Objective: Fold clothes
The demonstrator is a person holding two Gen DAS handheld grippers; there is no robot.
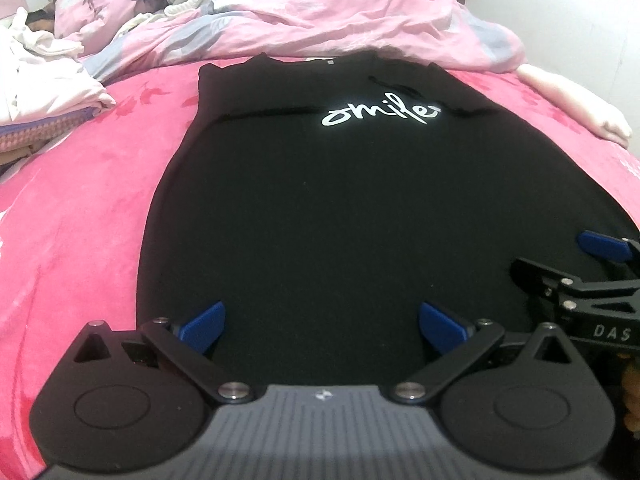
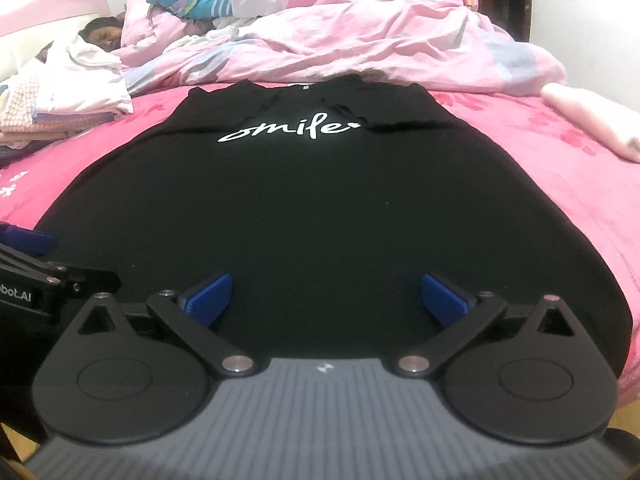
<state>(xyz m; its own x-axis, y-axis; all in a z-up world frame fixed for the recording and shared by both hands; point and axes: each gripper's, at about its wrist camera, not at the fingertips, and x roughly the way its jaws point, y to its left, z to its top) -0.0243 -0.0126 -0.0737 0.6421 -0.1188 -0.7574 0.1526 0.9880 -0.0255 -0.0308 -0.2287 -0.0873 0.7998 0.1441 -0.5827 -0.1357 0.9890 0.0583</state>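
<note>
A black T-shirt (image 1: 320, 200) (image 2: 320, 208) with white "smile" lettering lies flat on the pink bed, its sleeves folded in and its collar at the far end. My left gripper (image 1: 320, 326) stands open over the shirt's near hem, with nothing between its blue pads. My right gripper (image 2: 326, 300) is open too, its jaws wide apart above the hem, holding nothing. In the left wrist view the right gripper (image 1: 592, 264) shows at the right edge; in the right wrist view the left gripper (image 2: 28, 256) shows at the left edge.
A crumpled pink duvet (image 1: 320, 20) (image 2: 380, 40) lies heaped behind the shirt. A pile of folded pale clothes (image 1: 44, 92) (image 2: 68, 96) sits at the far left. A pale pink cloth (image 1: 576, 104) lies at the right. A person lies under the duvet at the back left.
</note>
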